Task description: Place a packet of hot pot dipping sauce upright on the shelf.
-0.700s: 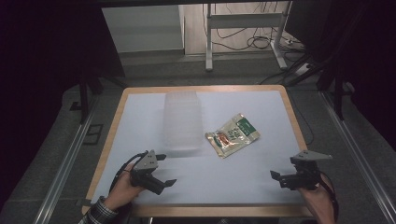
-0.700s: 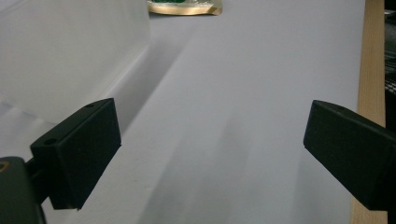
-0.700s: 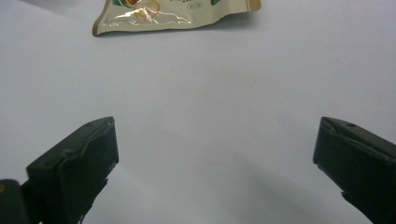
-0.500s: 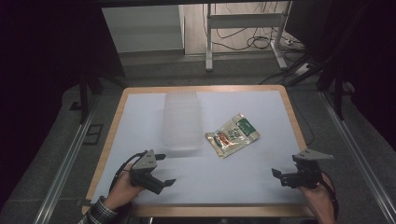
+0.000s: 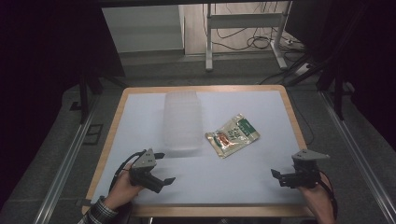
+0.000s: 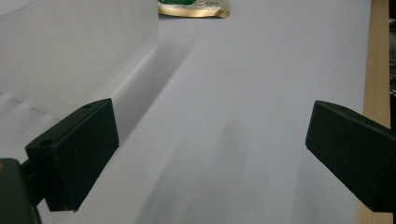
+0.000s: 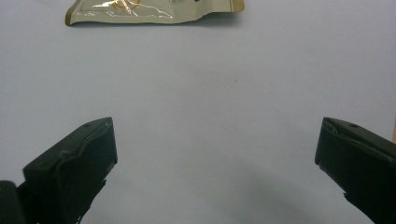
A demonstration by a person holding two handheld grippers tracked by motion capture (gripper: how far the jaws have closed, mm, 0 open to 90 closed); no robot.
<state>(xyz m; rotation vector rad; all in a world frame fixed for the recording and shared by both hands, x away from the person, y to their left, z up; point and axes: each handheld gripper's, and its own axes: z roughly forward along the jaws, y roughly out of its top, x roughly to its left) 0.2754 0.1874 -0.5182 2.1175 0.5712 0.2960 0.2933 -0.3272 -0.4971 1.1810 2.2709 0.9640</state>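
I am holding my left gripper (image 5: 164, 167) low over the near left part of the table (image 5: 243, 186), and its jaws are standing wide apart with nothing between them. In the left gripper view the two black jaws are framing bare white tabletop, with the wooden edge of the table running down the right side.

I am holding my right gripper (image 5: 277, 175) over the near right corner, well apart from the left one. Its jaws are also spread wide and gripping nothing; the right gripper view is looking across plain white surface between them.

A clear plastic container (image 5: 181, 120) is lying on the table beyond my left gripper, long side running away from me. In the left gripper view its pale wall (image 6: 79, 51) is rising just beyond the left jaw, near it but, as far as I can tell, not touching. I cannot make out whether it is holding anything, since it is so faint against the white top.

A snack packet (image 5: 232, 136), gold-edged with green and red print, is lying flat just right of the container, near the table's middle and turned at an angle. Its lower edge is showing at the top of the right gripper view (image 7: 154, 10), and a corner is peeking into the left gripper view (image 6: 194, 8).
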